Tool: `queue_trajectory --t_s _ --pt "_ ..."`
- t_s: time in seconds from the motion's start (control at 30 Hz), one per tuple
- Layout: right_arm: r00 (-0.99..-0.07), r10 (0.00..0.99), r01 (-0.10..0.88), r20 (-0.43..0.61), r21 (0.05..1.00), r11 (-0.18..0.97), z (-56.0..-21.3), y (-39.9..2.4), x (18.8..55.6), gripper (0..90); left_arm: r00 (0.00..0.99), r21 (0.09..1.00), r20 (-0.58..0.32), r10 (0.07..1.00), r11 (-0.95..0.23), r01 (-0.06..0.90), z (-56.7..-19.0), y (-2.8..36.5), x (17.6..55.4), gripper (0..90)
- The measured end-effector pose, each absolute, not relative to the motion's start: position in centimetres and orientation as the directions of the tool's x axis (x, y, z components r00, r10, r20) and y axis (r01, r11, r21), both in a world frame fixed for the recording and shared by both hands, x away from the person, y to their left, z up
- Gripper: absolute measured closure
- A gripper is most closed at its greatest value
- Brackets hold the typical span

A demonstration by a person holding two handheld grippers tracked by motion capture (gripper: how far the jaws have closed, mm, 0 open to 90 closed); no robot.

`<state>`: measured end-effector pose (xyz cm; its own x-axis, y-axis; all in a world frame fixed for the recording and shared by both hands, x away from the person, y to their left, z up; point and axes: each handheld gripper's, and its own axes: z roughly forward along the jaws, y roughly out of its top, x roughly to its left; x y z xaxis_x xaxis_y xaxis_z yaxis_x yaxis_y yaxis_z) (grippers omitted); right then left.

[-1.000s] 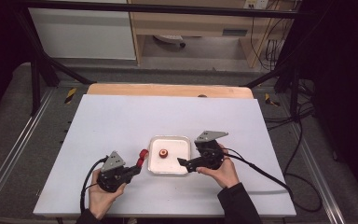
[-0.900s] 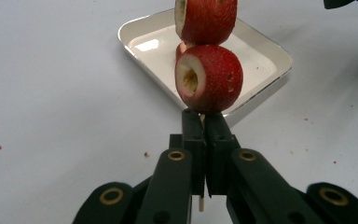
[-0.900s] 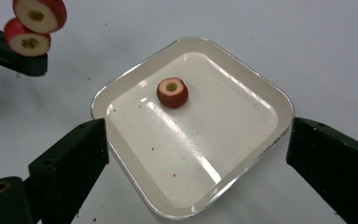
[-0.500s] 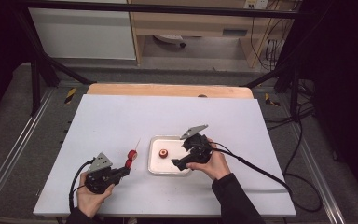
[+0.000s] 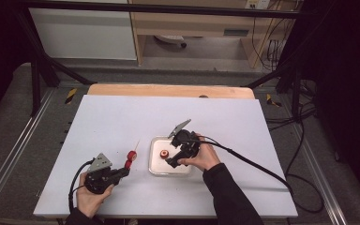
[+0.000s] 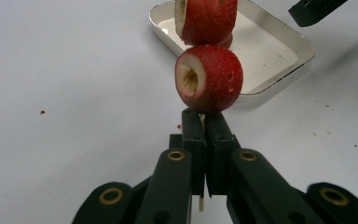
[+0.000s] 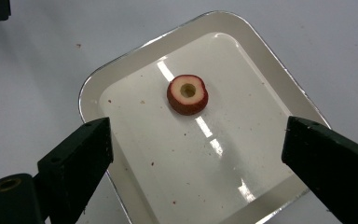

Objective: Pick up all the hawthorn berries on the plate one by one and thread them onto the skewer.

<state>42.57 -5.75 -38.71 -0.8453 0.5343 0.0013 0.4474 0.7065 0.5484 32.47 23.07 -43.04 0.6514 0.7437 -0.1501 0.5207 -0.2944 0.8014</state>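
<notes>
Skewer (image 5: 132,151) with two cored strawberries on it is clamped at its bare lower end by the left gripper (image 5: 122,171), jaws fully closed on the stick; in the left gripper view the stick (image 6: 202,122) shows in the slit between the closed jaws, the nearer strawberry (image 6: 209,78) just above them, the second strawberry (image 6: 207,19) stacked just beyond.

Change from one second ago: the skewer and the left gripper were then close against the left edge of the tray; now they sit well clear of it, out at its 9 o'clock over bare table (image 5: 122,117). The right gripper (image 5: 171,161) was then at the tray's right edge; now it hangs over the tray itself.

Count: skewer, one. Strawberries on it, two. Loose strawberry slice (image 7: 187,94) in the tray, one. White tray (image 7: 261,60), one. Grippers, two.

Orientation, high view: the skewer's long axis runs from the left gripper at about 7 o'clock up to its free tip at about 1 o'clock; the tip points away from the person, and the berries sit on the lower half of the stick.

Right gripper: jaws spread wide, holding nothing. In the right gripper view they straddle the near part of the tray, and the slice lies beyond and between them, cored hole up, untouched.
</notes>
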Motion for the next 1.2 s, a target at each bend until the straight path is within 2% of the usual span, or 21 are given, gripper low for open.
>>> queue_trajectory --t_s 0.47,0.63,1.2 --pt "-0.888 0.460 0.398 -0.016 0.478 0.783 -39.1 -3.8 44.7 14.6 0.651 0.797 -0.148 0.745 -0.300 0.524 -43.1 23.1 32.6 88.2" --pt "-0.891 0.455 0.399 0.003 0.485 0.778 -39.3 -3.2 45.4 19.0 0.650 0.796 -0.149 0.745 -0.299 0.526 -43.2 23.1 32.6 88.1" --pt "-0.926 0.376 0.355 0.017 0.374 0.857 -40.6 -1.1 46.8 43.1 0.653 0.793 -0.149 0.742 -0.305 0.528 -43.3 23.1 32.6 88.2"
